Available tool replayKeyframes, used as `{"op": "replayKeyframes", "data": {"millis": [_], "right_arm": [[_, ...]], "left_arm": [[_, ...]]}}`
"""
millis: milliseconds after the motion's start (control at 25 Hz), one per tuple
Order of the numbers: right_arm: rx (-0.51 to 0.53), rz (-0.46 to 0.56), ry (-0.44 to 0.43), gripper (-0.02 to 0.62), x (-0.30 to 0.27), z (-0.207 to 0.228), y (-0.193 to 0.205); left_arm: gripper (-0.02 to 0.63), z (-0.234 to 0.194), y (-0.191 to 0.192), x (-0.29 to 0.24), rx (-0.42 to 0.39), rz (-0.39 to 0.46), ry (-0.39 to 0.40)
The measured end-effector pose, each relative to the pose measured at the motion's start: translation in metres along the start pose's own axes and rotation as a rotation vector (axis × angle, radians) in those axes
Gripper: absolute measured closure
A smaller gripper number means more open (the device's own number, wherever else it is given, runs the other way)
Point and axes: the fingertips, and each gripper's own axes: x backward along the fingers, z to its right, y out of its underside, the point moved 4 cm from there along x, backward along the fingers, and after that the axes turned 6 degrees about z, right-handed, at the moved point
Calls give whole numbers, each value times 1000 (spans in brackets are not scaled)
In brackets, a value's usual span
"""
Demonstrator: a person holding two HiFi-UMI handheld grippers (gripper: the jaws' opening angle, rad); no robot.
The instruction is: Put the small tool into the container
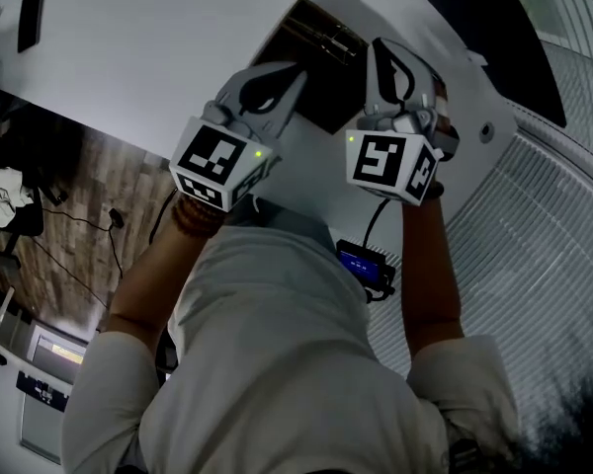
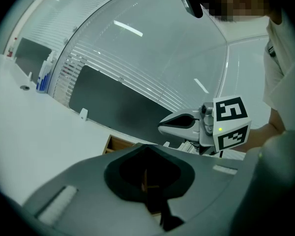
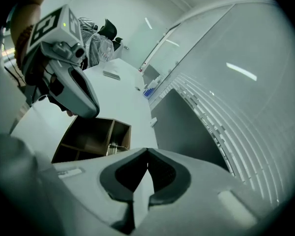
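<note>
- Both tools hang over the wooden container [image 1: 331, 99] on the white tabletop [image 1: 158, 57]. Bringing either one down carelessly could knock its rim and slide or tip it, as nothing pins it down.
- The right hand-held gripper [image 3: 147, 150] has its jaws pressed together with nothing between them. If the tool needed moving again, those jaws would have to part first, or they would just shove it about.
- The left hand-held gripper [image 2: 146, 146] also looks closed and empty. Only the box's wooden divider shows through the gap behind its tips.
- The small tool [image 3: 116, 145] appears to be the glinting metal piece in a far compartment of the container, against the divider. It is too small to name for certain.
- It lies below and ahead of the right gripper's tips, clear of them. The left gripper hovers over the box's other side, well apart from the tool.
- To my eye the placing is done, and the remaining risk is snagging the box wall while pulling away.
</note>
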Motion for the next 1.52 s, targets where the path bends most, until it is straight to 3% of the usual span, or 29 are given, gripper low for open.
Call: {"op": "replayKeyframes", "data": {"millis": [440, 640, 880, 1000, 1200, 1520], "right_arm": [[-165, 91, 181, 594, 77, 48, -25], [-259, 150, 219, 594, 117, 56, -31], [-297, 182, 261, 594, 166, 48, -34], [-363, 215, 307, 594, 192, 53, -32], [-520, 361, 415, 594, 233, 68, -17], [-697, 446, 505, 594, 290, 81, -10]], "left_arm": [[604, 51, -39, 9, -118, 23, 41], [604, 83, -62, 14, -177, 53, 77], [604, 124, -79, 17, -217, 78, 123], [604, 147, -91, 18, -232, 108, 152], [606, 186, -106, 15, -265, 159, 210], [604, 237, -121, 22, -284, 183, 302]]}}
